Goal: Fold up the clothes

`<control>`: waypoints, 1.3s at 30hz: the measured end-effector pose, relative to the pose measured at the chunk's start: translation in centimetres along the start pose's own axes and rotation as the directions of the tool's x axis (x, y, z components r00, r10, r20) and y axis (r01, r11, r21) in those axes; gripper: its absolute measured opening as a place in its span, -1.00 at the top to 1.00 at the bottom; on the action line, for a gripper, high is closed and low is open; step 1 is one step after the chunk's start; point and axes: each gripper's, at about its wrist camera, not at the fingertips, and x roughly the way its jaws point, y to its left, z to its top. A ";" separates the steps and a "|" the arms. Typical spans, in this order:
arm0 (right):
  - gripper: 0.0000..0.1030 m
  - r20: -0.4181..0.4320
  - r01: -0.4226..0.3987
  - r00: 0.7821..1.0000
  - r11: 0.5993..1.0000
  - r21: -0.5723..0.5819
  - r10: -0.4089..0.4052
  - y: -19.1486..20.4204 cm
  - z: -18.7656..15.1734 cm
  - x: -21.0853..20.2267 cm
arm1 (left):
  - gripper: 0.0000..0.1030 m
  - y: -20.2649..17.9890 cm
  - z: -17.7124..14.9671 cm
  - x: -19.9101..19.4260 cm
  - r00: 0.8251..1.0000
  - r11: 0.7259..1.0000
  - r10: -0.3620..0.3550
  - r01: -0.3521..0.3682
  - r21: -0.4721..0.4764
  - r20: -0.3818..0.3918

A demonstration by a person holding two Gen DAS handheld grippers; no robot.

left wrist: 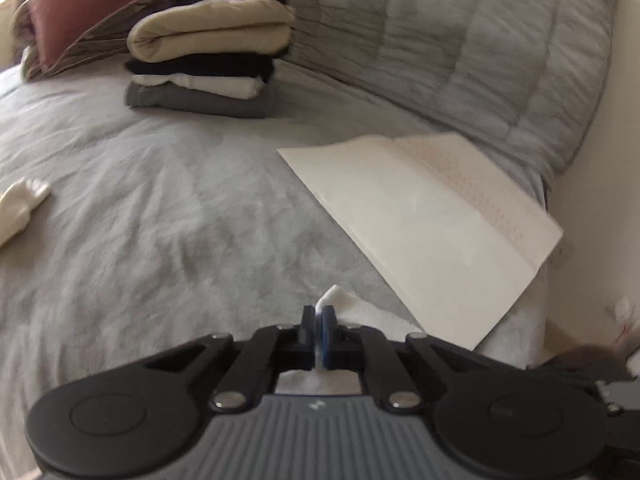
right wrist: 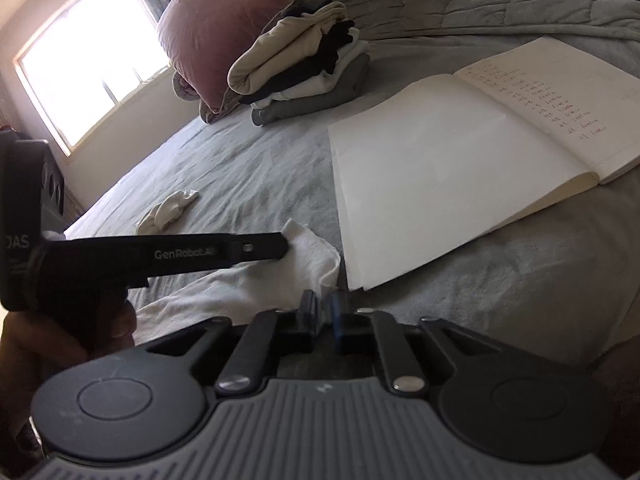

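Note:
A white cloth [right wrist: 308, 256] lies crumpled on the grey bed sheet [right wrist: 248, 168], close in front of both grippers. My left gripper [left wrist: 319, 316] is shut on a fold of the white cloth [left wrist: 340, 300]. In the right wrist view the left gripper [right wrist: 282, 245] reaches in from the left and pinches the cloth's upper corner. My right gripper [right wrist: 324, 300] sits at the cloth's right edge, jaws almost together. A bit of the edge lies at the tips, but whether the pads press on it is unclear.
A stack of folded clothes [left wrist: 208, 64] sits at the back beside a pink pillow [left wrist: 92, 0] and a grey quilt [left wrist: 460, 40]. An open notebook [right wrist: 460, 152] lies just right of the cloth. A cream sock [right wrist: 168, 212] lies to the left, near a bright window [right wrist: 88, 60].

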 end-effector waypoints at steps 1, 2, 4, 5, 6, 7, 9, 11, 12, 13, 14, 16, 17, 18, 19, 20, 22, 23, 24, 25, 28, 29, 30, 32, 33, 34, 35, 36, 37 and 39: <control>0.86 0.007 -0.007 1.000 1.000 -0.002 0.007 0.0 0.0 -0.2 | 0.97 0.0 -0.2 -0.5 1.000 1.000 0.005 -0.004 -0.021 0.026; 0.86 0.017 -0.016 1.000 1.000 -0.009 0.016 0.1 0.0 -0.5 | 0.97 0.0 -0.3 -0.9 0.999 0.999 0.007 -0.005 -0.040 0.052; 0.86 0.040 -0.034 0.999 0.999 -0.020 0.035 0.3 0.1 -1.3 | 0.97 -0.2 -0.2 -2.0 0.994 0.998 -0.005 0.012 -0.064 0.109; 0.87 0.059 -0.045 0.997 0.999 -0.021 0.046 0.4 0.2 -1.8 | 0.97 -0.3 -0.1 -2.5 0.991 0.997 -0.011 0.021 -0.073 0.134; 0.87 0.082 -0.052 0.995 0.998 -0.026 0.054 0.6 0.4 -2.5 | 0.97 -0.7 0.1 -2.7 0.988 0.997 -0.020 0.031 -0.072 0.151; 0.87 0.108 -0.051 0.993 0.998 -0.037 0.055 0.7 0.5 -3.2 | 0.97 -1.0 0.4 -2.9 0.985 0.997 -0.028 0.041 -0.071 0.168; 0.87 0.156 -0.034 0.987 0.997 -0.063 0.043 1.1 0.9 -4.5 | 0.97 -1.8 0.9 -3.0 0.981 0.996 -0.047 0.060 -0.063 0.188; 0.88 0.177 -0.012 0.984 0.997 -0.073 0.025 1.2 1.2 -5.4 | 0.97 -2.4 1.4 -2.5 0.980 0.996 -0.062 0.074 -0.056 0.189; 0.88 0.177 0.006 0.984 0.997 -0.080 0.009 1.1 1.3 -5.5 | 0.97 -2.7 1.5 -2.1 0.980 0.995 -0.069 0.080 -0.053 0.185; 0.88 0.171 0.024 0.985 0.996 -0.086 -0.009 1.0 1.3 -5.5 | 0.97 -2.9 1.6 -1.7 0.981 0.995 -0.074 0.084 -0.051 0.180; 0.88 0.164 0.043 0.986 0.995 -0.091 -0.027 0.8 1.3 -5.5 | 0.97 -3.1 1.6 -1.3 0.982 0.995 -0.077 0.087 -0.050 0.174; 0.88 0.148 0.077 0.987 0.992 -0.099 -0.062 0.5 1.3 -5.4 | 0.97 -3.5 1.4 -0.3 0.984 0.995 -0.080 0.089 -0.051 0.158; 0.88 0.130 0.088 0.989 0.992 -0.095 -0.075 0.2 1.3 -5.0 | 0.97 -3.6 1.1 0.0 0.986 0.995 -0.078 0.086 -0.052 0.149; 0.88 0.112 0.098 0.990 0.991 -0.092 -0.088 0.0 1.2 -4.7 | 0.97 -3.6 0.8 0.4 0.987 0.995 -0.076 0.084 -0.052 0.139; 0.88 0.093 0.105 0.991 0.990 -0.093 -0.097 -0.1 1.0 -4.4 | 1.00 -3.7 0.5 0.7 0.989 0.995 -0.074 0.081 -0.052 0.130; 0.87 0.074 0.113 0.992 0.989 -0.095 -0.106 -0.2 0.9 -4.1 | 0.99 -3.7 0.2 1.1 0.990 0.996 -0.072 0.079 -0.053 0.121; 0.83 0.045 0.128 0.991 0.986 -0.105 -0.124 -0.1 0.7 -3.6 | 0.95 -3.7 0.0 1.5 0.992 0.995 -0.070 0.077 -0.063 0.104; 0.80 0.046 0.143 0.989 0.984 -0.111 -0.139 0.0 0.7 -3.6 | 0.90 -3.6 -0.1 1.4 0.992 0.995 -0.063 0.071 -0.069 0.105; 0.71 0.056 0.158 0.987 0.980 -0.119 -0.152 0.2 0.7 -3.7 | 0.84 -3.5 -0.1 1.1 0.992 0.995 -0.060 0.069 -0.072 0.113; 0.69 0.066 0.168 0.985 0.977 -0.129 -0.160 0.3 0.8 -3.7 | 0.67 -3.4 0.0 0.7 0.990 0.994 -0.065 0.075 -0.075 0.123; 0.22 0.087 0.187 0.981 0.971 -0.149 -0.176 0.7 1.3 -3.6 | 0.30 -2.6 0.3 -0.8 0.988 0.995 -0.038 0.050 -0.082 0.147; 0.20 0.091 0.189 0.980 0.970 -0.151 -0.177 0.9 1.5 -3.6 | 0.29 -2.3 0.4 -1.3 0.988 0.996 -0.026 0.039 -0.081 0.151; 0.20 0.094 0.191 0.980 0.969 -0.155 -0.178 1.1 1.7 -3.5 | 0.28 -1.8 0.5 -1.8 0.989 0.996 -0.013 0.026 -0.083 0.148; 0.20 0.096 0.195 0.979 0.965 -0.173 -0.180 1.9 2.0 -3.2 | 0.22 -0.8 0.7 -2.9 0.990 0.996 0.023 -0.011 -0.089 0.138; 0.20 0.096 0.193 0.979 0.964 -0.181 -0.178 2.4 2.0 -3.0 | 0.21 -0.2 0.7 -3.5 0.990 0.995 0.041 -0.029 -0.092 0.134; 0.20 0.092 0.189 0.980 0.964 -0.189 -0.174 2.8 2.1 -2.8 | 0.17 0.4 0.7 -4.1 0.989 0.994 0.060 -0.047 -0.098 0.132; 0.20 0.085 0.181 0.982 0.963 -0.199 -0.167 3.4 2.2 -2.5 | 0.12 1.1 0.7 -4.7 0.988 0.992 0.079 -0.065 -0.108 0.130; 0.20 0.079 0.172 0.984 0.963 -0.209 -0.159 3.9 2.2 -2.3 | 0.11 1.9 0.7 -5.4 0.987 0.989 0.101 -0.086 -0.119 0.128; 0.20 0.073 0.164 0.986 0.961 -0.221 -0.151 4.5 2.2 -2.0 | 0.11 2.6 0.6 -6.0 0.984 0.986 0.126 -0.109 -0.129 0.126; 0.20 0.063 0.146 0.989 0.958 -0.245 -0.135 5.9 2.2 -1.5 | 0.11 4.0 0.4 -7.3 0.978 0.978 0.168 -0.149 -0.148 0.122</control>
